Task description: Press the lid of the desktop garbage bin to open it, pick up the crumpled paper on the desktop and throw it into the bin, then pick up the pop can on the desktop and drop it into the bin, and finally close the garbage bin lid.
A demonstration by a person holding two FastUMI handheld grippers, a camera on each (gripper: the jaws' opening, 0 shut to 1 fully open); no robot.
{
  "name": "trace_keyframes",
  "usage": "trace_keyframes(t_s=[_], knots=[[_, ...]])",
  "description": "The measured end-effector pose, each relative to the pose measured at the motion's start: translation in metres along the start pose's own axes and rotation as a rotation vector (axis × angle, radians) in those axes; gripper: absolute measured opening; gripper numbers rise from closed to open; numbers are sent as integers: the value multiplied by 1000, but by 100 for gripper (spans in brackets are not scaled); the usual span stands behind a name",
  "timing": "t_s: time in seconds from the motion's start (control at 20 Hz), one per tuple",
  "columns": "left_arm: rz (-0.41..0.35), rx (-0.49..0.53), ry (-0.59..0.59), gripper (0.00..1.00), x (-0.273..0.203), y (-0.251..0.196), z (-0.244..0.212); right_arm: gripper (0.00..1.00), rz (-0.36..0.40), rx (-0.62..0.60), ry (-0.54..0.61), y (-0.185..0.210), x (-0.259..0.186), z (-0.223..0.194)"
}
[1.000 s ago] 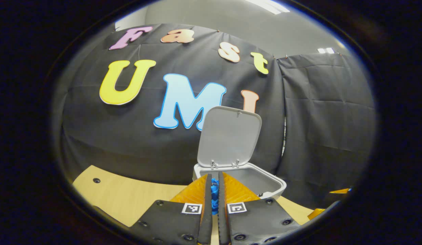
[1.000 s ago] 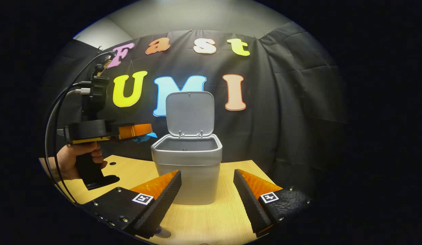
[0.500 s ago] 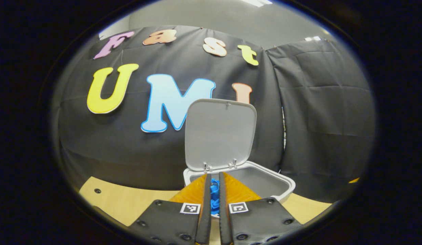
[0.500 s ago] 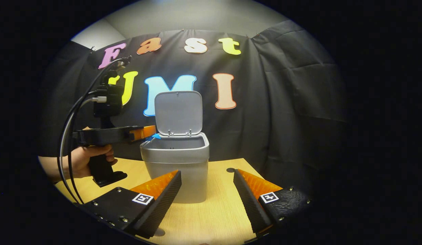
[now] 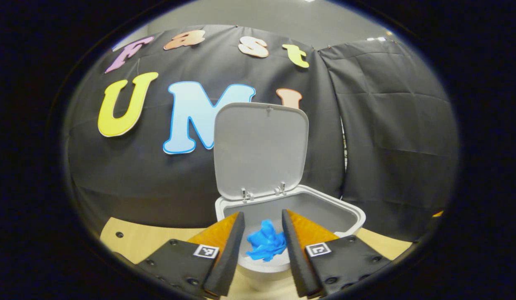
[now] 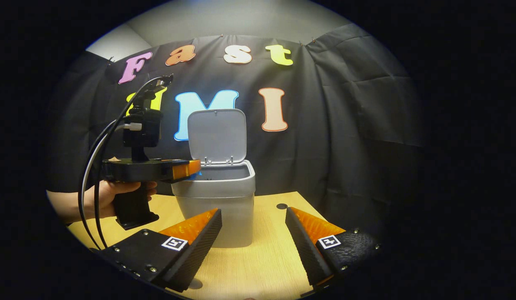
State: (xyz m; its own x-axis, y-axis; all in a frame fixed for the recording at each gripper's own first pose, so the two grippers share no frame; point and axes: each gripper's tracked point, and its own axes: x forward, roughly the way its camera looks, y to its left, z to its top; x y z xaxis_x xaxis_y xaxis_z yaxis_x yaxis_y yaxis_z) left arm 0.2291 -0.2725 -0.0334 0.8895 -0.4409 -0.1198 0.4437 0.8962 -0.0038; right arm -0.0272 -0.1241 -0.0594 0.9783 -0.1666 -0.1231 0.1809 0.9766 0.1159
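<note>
The left gripper [image 5: 262,233] is spread over the grey plastic bin [image 5: 349,214], crumpled blue paper [image 5: 264,246] loose between its fingers. Its flat grey lid [image 5: 260,150] stands upright. The right gripper [image 6: 253,221] waits with jaws apart, holding nothing, near the bin.

A pale wood worktop [image 6: 258,266] runs across the lower part of both views. A small dark round hole [image 6: 282,206] sits in its surface near the back edge in the right gripper view, and another hole [image 5: 116,234] shows at the left in the left gripper view. Black cloth [image 6: 345,125] hangs in creased panels behind the worktop. Above the cloth is a plain grey wall [image 6: 241,21].
</note>
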Motion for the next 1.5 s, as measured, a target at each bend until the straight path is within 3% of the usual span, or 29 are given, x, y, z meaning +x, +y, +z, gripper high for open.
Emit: trace_keyframes(t_s=[0.25, 0.35, 0.5, 0.55, 0.8, 1.5], knots=[[6, -11, -8, 100, -4, 4, 3, 98, 21, -9, 4, 8, 0, -1], [21, -19, -17, 96, -11, 10, 6, 98, 28, -15, 8, 11, 0, -4], [39, -27, -46, 100, -26, 18, 12, 98, 46, -17, 14, 16, 1, -6], [48, -28, -58, 96, -32, 21, 15, 98, 52, -18, 18, 18, 1, -7], [75, -17, -82, 100, -67, 35, 18, 98, 98, -32, 42, 33, -2, -16], [187, 21, -93, 100, -172, 71, 10, 99, 308, -49, 204, 117, -20, -77]])
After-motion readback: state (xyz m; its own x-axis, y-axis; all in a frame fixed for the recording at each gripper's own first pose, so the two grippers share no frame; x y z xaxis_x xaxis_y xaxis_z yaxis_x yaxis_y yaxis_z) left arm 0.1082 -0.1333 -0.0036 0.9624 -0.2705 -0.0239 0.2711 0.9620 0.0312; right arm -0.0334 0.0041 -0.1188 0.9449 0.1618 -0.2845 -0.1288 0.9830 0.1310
